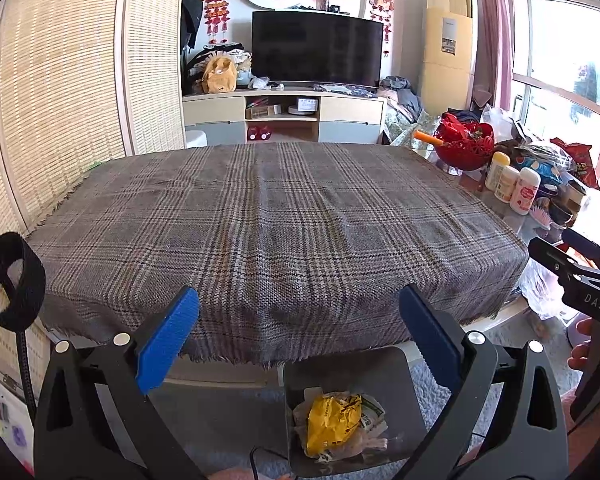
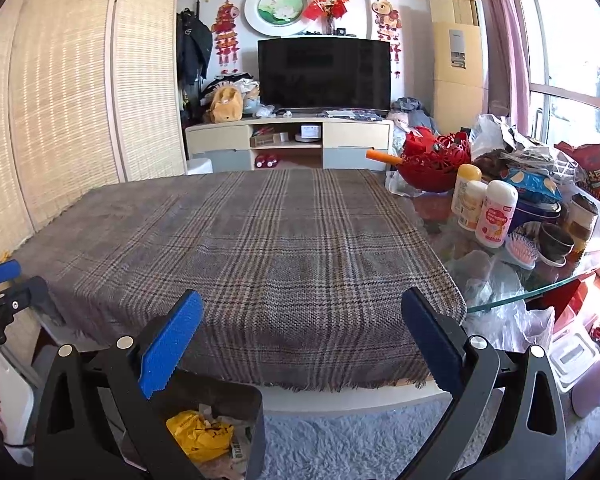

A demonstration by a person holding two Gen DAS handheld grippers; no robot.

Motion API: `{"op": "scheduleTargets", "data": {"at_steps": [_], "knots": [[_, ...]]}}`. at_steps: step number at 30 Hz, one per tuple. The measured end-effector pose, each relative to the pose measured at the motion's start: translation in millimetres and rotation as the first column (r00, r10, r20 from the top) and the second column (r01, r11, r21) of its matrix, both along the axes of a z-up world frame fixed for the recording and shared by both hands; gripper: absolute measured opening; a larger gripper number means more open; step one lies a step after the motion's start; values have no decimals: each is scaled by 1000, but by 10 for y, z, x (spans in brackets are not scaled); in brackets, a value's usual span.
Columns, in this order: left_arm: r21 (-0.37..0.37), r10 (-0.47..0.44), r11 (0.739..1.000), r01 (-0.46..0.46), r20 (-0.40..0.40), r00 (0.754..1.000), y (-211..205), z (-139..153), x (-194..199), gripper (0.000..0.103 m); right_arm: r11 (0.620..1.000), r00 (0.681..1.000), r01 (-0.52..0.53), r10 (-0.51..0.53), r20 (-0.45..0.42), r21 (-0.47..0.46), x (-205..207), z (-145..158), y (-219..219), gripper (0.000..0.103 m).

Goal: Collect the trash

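1. while both my grippers, left [image 1: 298,340] and right [image 2: 302,344], hang wide open and empty, the trash [image 1: 336,424] lies crumpled in the bin [image 1: 410,384], below the plaid cloth [image 1: 276,220]'s near fringe.
2. i judge my left nearer: the bin sits between its jaws.
3. yellow wrapper, crinkly plastic, no clear long axis.

Plaid cloth [image 1: 276,232] covers the table; television [image 1: 317,50] behind; red basket [image 1: 464,142] right.
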State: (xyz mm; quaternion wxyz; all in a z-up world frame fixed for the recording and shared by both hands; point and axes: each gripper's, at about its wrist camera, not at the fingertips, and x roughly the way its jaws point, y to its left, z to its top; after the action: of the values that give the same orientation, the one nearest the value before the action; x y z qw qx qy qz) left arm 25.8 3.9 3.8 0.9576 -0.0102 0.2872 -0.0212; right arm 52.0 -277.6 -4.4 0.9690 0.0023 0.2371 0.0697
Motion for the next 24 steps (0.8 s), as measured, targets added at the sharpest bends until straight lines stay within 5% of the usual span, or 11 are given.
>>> {"op": "scheduleTargets", "data": {"at_steps": [24], "knots": [[-3, 1, 1000, -1, 4, 1000, -42, 38, -19, 95, 999, 1000, 18, -17, -6, 38, 11, 3, -96, 100]]}}
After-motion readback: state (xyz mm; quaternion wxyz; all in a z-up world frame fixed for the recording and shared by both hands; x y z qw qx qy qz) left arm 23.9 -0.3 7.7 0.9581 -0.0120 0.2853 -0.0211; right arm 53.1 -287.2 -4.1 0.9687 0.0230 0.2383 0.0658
